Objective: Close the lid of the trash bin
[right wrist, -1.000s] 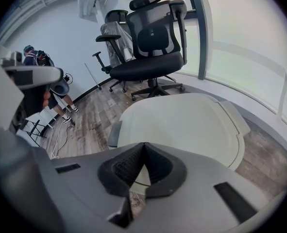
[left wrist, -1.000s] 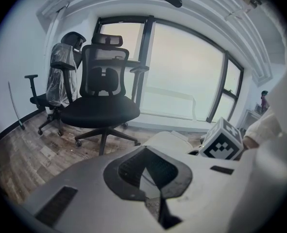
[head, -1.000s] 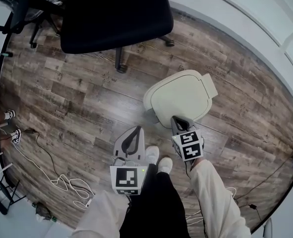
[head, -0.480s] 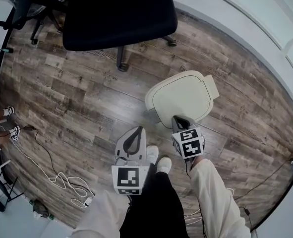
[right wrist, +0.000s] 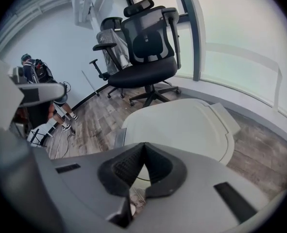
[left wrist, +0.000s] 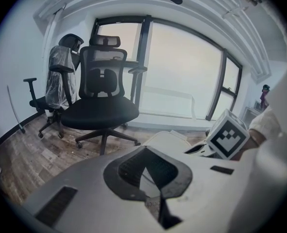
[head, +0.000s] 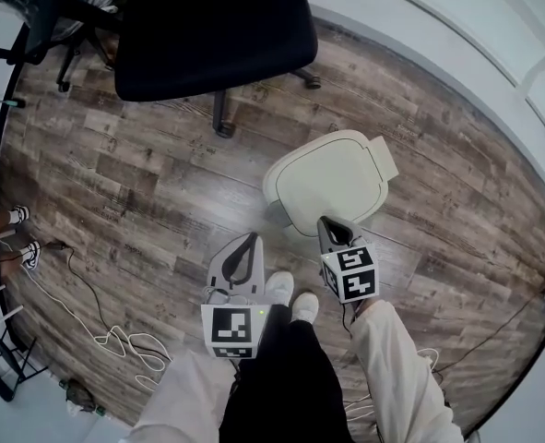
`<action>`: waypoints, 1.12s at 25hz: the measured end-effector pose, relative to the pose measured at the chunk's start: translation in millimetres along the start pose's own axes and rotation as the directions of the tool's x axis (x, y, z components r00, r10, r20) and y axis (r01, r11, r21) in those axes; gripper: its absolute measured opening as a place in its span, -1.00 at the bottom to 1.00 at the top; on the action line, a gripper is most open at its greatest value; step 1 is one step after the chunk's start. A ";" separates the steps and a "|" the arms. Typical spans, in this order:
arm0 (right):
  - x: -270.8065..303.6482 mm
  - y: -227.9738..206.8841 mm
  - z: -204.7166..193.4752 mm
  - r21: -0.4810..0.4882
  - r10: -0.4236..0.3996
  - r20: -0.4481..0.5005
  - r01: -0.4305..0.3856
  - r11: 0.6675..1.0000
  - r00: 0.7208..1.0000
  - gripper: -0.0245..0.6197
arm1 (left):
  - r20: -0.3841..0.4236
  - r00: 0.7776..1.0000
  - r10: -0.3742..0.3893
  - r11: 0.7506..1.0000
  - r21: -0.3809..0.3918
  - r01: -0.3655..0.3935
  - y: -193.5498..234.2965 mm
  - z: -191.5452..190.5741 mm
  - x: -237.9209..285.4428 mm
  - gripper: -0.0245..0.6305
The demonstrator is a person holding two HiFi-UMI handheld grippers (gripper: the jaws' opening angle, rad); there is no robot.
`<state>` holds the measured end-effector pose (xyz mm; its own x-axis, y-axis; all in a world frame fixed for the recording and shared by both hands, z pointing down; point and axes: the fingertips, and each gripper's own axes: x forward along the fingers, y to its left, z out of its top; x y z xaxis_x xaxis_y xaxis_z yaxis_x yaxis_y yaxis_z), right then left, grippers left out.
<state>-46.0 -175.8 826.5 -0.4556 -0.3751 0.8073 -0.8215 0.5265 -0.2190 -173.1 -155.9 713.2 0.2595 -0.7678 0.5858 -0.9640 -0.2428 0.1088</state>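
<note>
Head view: the cream trash bin point(head: 332, 181) stands on the wood floor point(head: 143, 183) with its lid down flat. The right gripper point(head: 326, 221) hangs at the bin's near edge. The left gripper point(head: 251, 239) is apart from the bin, to its left.

Left gripper view: the jaws are pinched together and empty, with the bin ahead to the right.

Right gripper view: the jaws are together and empty, with the lid just beyond the tips.

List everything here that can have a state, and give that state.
Trash bin lid: down, closed.
Left gripper: shut, empty.
Right gripper: shut, empty.
Office chair: upright, nobody in it.
Cable: loose, tangled.
</note>
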 end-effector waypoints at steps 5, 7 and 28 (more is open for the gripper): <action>-53.6 -13.0 10.1 0.058 -0.039 0.061 0.035 0.998 0.997 -0.85 | 0.013 1.000 -0.023 0.999 0.041 0.023 -20.2 21.2 -11.4 -0.90; -82.0 -19.4 12.6 0.079 -0.061 0.086 0.054 0.995 0.994 -0.85 | 0.022 0.999 -0.038 0.997 0.061 0.036 -32.8 32.8 -19.6 -0.90; -495.6 -2.6 170.5 0.185 -0.299 0.555 0.235 0.954 0.776 -0.85 | 0.189 0.976 -0.111 0.978 0.196 0.073 -133.4 275.8 -214.0 -0.90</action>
<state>123.5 -121.3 333.6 -0.2984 -0.8723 0.3874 -0.9544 0.2730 -0.1204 -83.9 -122.7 351.8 0.3713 -0.8344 0.4074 -0.9121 -0.4099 -0.0083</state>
